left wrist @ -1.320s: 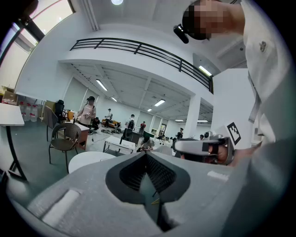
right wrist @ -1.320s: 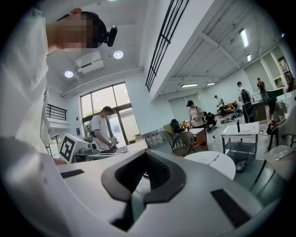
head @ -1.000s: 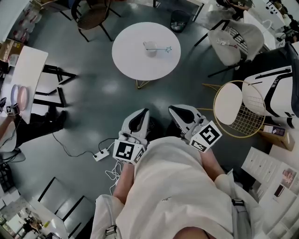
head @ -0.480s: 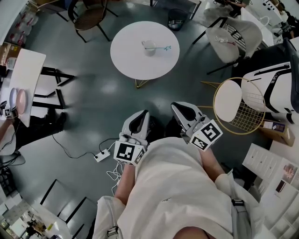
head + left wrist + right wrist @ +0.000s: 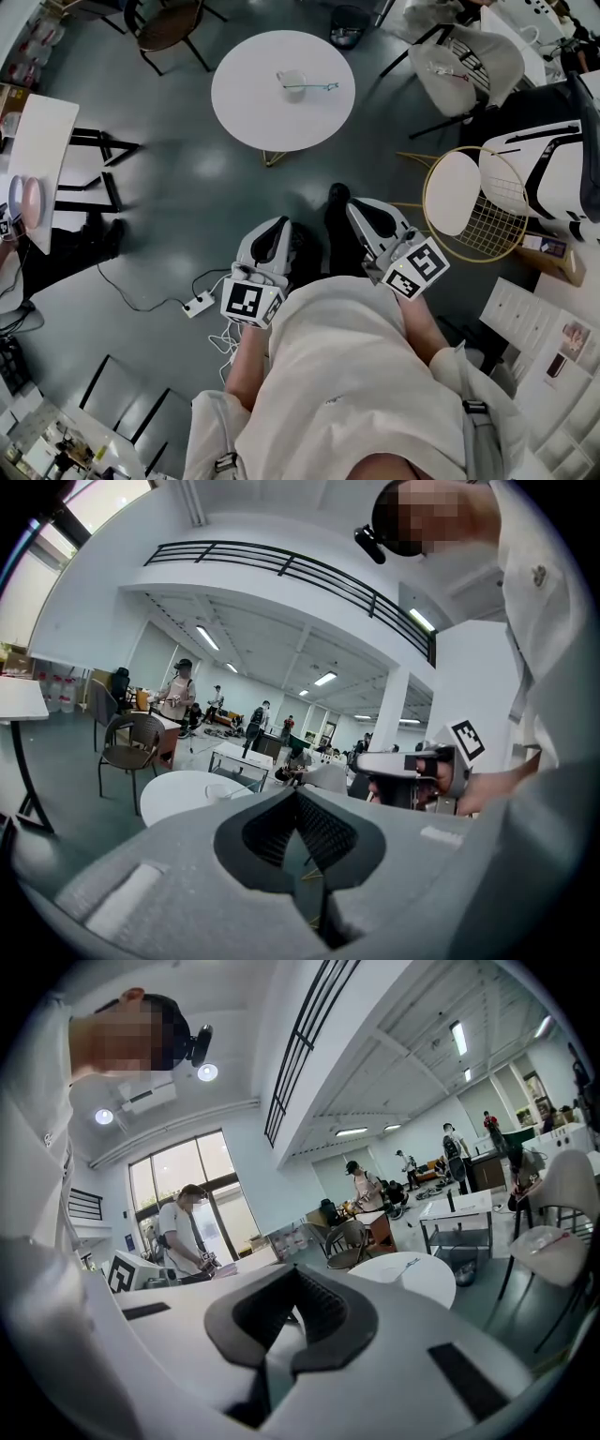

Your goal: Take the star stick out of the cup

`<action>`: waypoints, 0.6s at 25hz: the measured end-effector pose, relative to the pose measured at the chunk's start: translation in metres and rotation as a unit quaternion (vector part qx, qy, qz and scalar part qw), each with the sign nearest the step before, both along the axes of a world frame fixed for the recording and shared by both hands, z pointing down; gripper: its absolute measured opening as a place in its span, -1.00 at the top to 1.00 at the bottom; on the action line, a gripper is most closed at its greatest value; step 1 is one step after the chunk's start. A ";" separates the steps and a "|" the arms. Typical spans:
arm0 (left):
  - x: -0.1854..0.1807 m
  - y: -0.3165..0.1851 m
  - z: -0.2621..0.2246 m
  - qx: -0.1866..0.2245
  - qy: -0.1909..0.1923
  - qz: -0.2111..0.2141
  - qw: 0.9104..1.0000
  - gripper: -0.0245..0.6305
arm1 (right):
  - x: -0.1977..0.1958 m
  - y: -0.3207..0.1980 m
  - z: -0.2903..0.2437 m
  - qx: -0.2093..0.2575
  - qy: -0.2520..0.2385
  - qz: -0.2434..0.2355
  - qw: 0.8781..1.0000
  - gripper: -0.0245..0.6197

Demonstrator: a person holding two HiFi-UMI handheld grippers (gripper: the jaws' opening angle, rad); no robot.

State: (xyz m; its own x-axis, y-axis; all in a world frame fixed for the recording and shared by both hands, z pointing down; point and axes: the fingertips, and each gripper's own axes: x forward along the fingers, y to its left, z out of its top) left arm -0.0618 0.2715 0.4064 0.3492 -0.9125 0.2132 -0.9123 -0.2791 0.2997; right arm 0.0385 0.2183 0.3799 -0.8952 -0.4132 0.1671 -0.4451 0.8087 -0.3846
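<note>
While the person (image 5: 347, 375) stands on the grey floor (image 5: 187, 216), both tongs are held low in front of the body, side by side, each with its marker cube nearest the wearer.

Left tongs (image 5: 298, 803): tips pressed together, nothing pinched. Only the diamond-shaped gap behind the ribbed pads shows floor through it.

Right tongs (image 5: 298, 1290): tips likewise pressed together, nothing pinched. A hand grips the handle, seen from the left gripper view.

Cup (image 5: 292, 82): pale, upright, on the round white tabletop (image 5: 234, 103), a little beyond its centre in the head view. Well apart from both tongs, with open floor between.

Star stick (image 5: 317, 87): one end sits in the cup, the shaft leans out over the rim to the right, and the star end lies out over the tabletop. Whether the star touches the surface cannot be told at this size.

Surroundings:
- A gold wire chair (image 5: 459, 202) with a white seat stands to the right of the right tongs.
- A dark chair (image 5: 169, 23) stands beyond the tabletop at upper left.
- A white power strip (image 5: 198, 304) with its cable lies on the floor just left of the left tongs.
- Other people stand and sit in the background of both gripper views.
</note>
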 end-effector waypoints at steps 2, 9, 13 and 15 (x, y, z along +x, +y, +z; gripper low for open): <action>0.003 -0.008 -0.002 0.001 -0.002 0.001 1.000 0.91 | 0.004 -0.007 0.002 -0.003 0.000 0.001 1.000 0.90; 0.007 -0.043 -0.004 -0.004 -0.006 -0.012 1.000 0.91 | 0.003 -0.043 0.000 0.000 0.000 -0.024 1.000 0.90; 0.014 -0.075 -0.010 -0.004 -0.007 -0.012 1.000 0.91 | 0.004 -0.082 -0.009 0.012 -0.005 -0.025 1.000 0.90; 0.018 -0.094 -0.014 -0.002 -0.011 -0.011 1.000 0.91 | 0.006 -0.100 -0.012 0.014 -0.011 -0.029 0.999 0.90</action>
